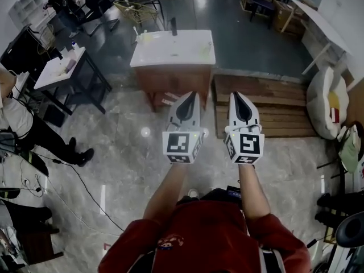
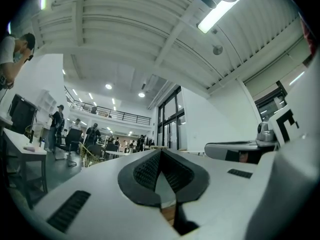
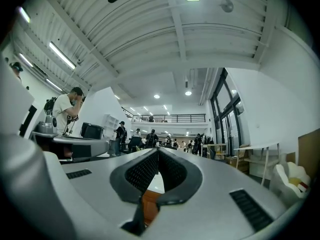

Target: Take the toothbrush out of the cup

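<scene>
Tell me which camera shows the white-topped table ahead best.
The head view: the white-topped table shows whole from above, with small items on it too small to name. The left and right gripper views each catch only a sliver of its white top and brown front in the gap behind their jaw tips.

White-topped table (image 1: 170, 53) stands on marble floor (image 1: 131, 152) (wooden platform (image 1: 284, 104) beside).

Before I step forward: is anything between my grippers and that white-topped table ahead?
Nothing visible does. Only floor lies between the left gripper, the right gripper and the table. A low wooden platform lies to the table's right.
</scene>
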The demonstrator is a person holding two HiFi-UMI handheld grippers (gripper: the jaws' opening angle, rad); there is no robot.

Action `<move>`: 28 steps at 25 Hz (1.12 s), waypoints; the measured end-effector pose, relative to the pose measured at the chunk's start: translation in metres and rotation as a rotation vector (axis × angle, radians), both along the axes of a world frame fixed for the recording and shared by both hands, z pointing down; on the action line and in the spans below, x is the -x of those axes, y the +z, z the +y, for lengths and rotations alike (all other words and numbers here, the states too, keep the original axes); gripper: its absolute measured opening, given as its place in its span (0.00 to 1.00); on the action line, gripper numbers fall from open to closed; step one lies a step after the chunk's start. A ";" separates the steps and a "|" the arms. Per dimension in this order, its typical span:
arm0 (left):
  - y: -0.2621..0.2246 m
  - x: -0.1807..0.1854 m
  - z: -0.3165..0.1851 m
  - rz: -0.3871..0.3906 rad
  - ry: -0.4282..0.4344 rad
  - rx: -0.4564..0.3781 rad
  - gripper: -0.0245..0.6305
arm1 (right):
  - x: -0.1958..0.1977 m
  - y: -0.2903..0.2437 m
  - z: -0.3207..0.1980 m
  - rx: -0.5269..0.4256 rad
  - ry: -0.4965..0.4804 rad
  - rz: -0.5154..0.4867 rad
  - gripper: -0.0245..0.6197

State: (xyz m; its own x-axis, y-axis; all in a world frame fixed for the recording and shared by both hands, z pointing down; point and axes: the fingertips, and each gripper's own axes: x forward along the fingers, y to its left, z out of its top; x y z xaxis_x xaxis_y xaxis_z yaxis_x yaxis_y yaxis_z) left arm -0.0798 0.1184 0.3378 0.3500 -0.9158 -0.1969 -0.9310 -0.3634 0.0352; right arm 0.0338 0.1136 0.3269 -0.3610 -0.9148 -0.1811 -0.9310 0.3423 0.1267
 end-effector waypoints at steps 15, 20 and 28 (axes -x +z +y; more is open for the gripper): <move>0.013 -0.016 -0.115 -0.036 -0.009 0.017 0.08 | -0.019 0.019 -0.116 0.016 0.004 -0.040 0.08; 0.010 -0.035 -0.164 -0.043 -0.011 0.020 0.08 | -0.033 0.018 -0.166 0.025 -0.006 -0.043 0.08; 0.010 -0.065 -0.235 -0.057 -0.028 0.038 0.08 | -0.065 0.018 -0.238 0.037 -0.018 -0.049 0.08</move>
State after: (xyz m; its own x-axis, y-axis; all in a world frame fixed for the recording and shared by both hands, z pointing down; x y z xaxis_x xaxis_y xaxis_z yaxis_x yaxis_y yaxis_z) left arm -0.0146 -0.1170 0.3479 0.3340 -0.9317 -0.1425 -0.9415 -0.3369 -0.0045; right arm 0.0988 -0.1243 0.3449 -0.3686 -0.9148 -0.1650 -0.9296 0.3624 0.0675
